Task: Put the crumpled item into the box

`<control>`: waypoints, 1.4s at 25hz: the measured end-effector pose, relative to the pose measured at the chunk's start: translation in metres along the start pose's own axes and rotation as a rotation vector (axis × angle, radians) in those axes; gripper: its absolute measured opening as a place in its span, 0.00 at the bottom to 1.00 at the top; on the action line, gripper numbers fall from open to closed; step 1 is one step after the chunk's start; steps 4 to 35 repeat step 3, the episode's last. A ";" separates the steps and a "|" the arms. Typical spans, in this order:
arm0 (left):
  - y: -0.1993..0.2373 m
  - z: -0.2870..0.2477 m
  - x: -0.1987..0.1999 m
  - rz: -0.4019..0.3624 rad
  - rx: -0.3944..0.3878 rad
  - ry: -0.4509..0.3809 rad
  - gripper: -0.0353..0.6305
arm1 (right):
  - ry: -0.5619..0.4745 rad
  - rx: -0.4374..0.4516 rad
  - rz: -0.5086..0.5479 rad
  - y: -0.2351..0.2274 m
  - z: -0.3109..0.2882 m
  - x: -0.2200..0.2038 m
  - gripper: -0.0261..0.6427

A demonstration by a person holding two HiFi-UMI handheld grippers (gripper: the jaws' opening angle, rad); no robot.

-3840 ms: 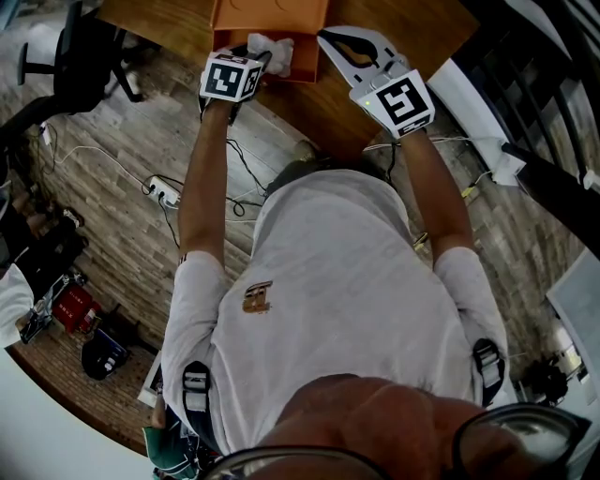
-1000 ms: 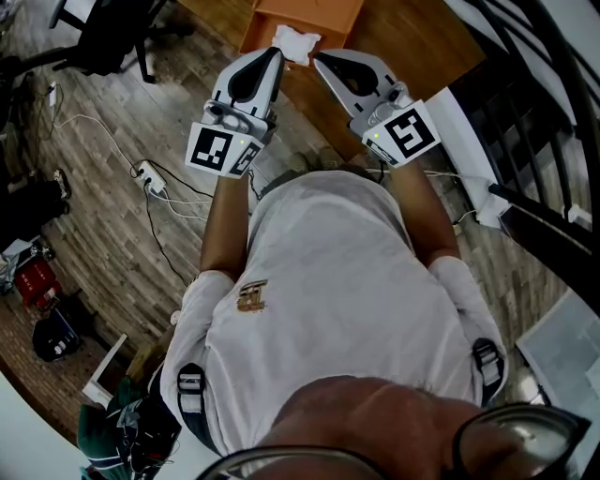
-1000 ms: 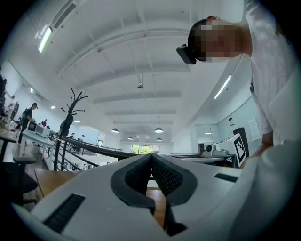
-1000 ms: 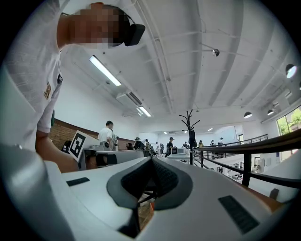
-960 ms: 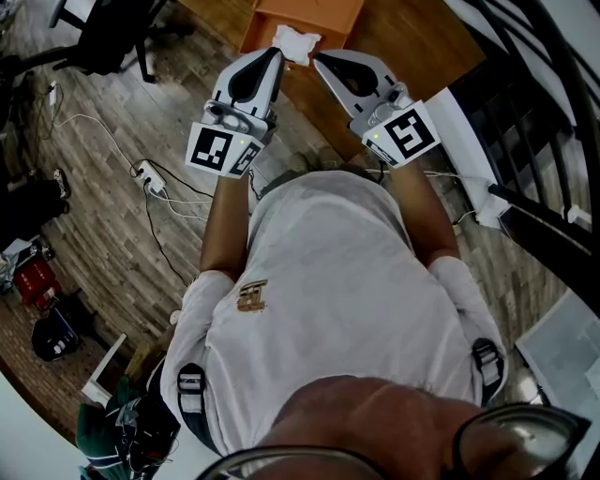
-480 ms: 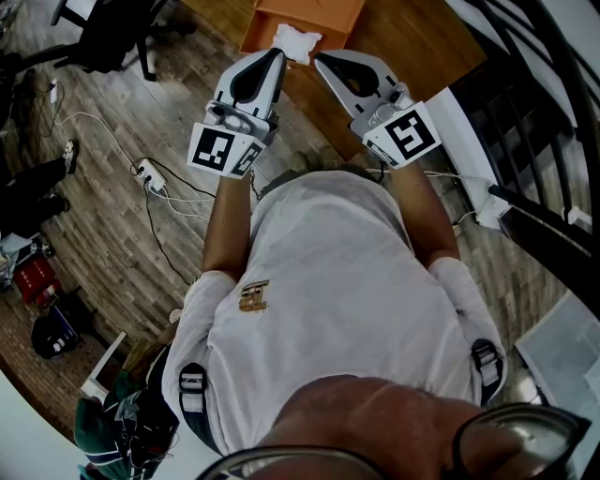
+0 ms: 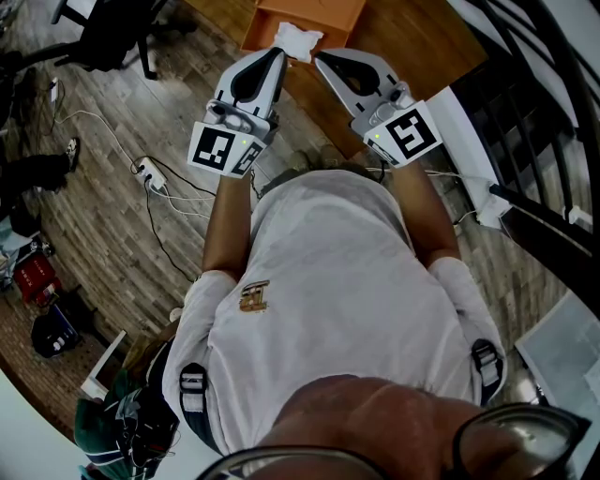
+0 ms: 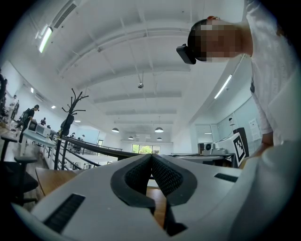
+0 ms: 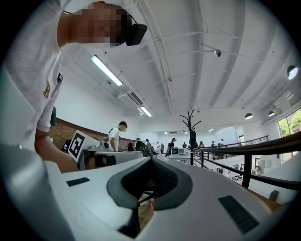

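Observation:
An orange box (image 7: 314, 13) lies on the wooden table (image 7: 412, 37) at the top of the head view. The white crumpled item (image 7: 298, 40) rests at the box's near edge; whether it is fully inside I cannot tell. My left gripper (image 7: 275, 54) is shut and empty, held above the floor short of the item. My right gripper (image 7: 322, 58) hangs beside it, also shut with nothing in it. In the left gripper view the jaws (image 8: 151, 155) meet at the tips and point level across the room. The right gripper view shows its jaws (image 9: 151, 160) closed the same way.
A power strip (image 7: 145, 172) with cables lies on the wooden floor at the left. An office chair (image 7: 112, 28) stands at the top left. A dark railing (image 7: 544, 84) runs down the right side. People stand at desks far off in the right gripper view.
Since the earliest frame my left gripper has drawn back from the box, leaving the crumpled item there. Over the last second both grippers hold still; a person's foot shifted at the left.

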State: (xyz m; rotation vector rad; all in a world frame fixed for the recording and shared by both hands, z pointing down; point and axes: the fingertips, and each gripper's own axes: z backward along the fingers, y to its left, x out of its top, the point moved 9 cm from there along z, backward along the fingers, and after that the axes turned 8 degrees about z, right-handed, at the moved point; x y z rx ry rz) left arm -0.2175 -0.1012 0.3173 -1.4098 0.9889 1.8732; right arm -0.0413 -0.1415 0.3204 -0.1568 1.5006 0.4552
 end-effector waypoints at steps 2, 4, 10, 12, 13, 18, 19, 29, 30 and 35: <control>0.001 -0.001 -0.001 0.000 0.000 0.000 0.08 | 0.000 0.000 0.001 -0.001 -0.001 -0.001 0.09; 0.001 -0.001 -0.001 0.000 -0.001 0.000 0.08 | 0.000 0.000 0.001 -0.002 -0.001 -0.001 0.09; 0.001 -0.001 -0.001 0.000 -0.001 0.000 0.08 | 0.000 0.000 0.001 -0.002 -0.001 -0.001 0.09; 0.001 -0.001 -0.001 0.000 -0.001 0.000 0.08 | 0.000 0.000 0.001 -0.002 -0.001 -0.001 0.09; 0.001 -0.001 -0.001 0.000 -0.001 0.000 0.08 | 0.000 0.000 0.001 -0.002 -0.001 -0.001 0.09; 0.001 -0.001 -0.001 0.000 -0.001 0.000 0.08 | 0.000 0.000 0.001 -0.002 -0.001 -0.001 0.09; 0.001 -0.001 -0.001 0.000 -0.001 0.000 0.08 | 0.000 0.000 0.001 -0.002 -0.001 -0.001 0.09; 0.001 -0.001 -0.001 0.000 -0.001 0.000 0.08 | 0.000 0.000 0.001 -0.002 -0.001 -0.001 0.09; 0.001 -0.001 -0.001 0.000 -0.001 0.000 0.08 | 0.000 0.000 0.001 -0.002 -0.001 -0.001 0.09; 0.001 -0.001 -0.001 0.000 -0.001 0.000 0.08 | 0.000 0.000 0.001 -0.002 -0.001 -0.001 0.09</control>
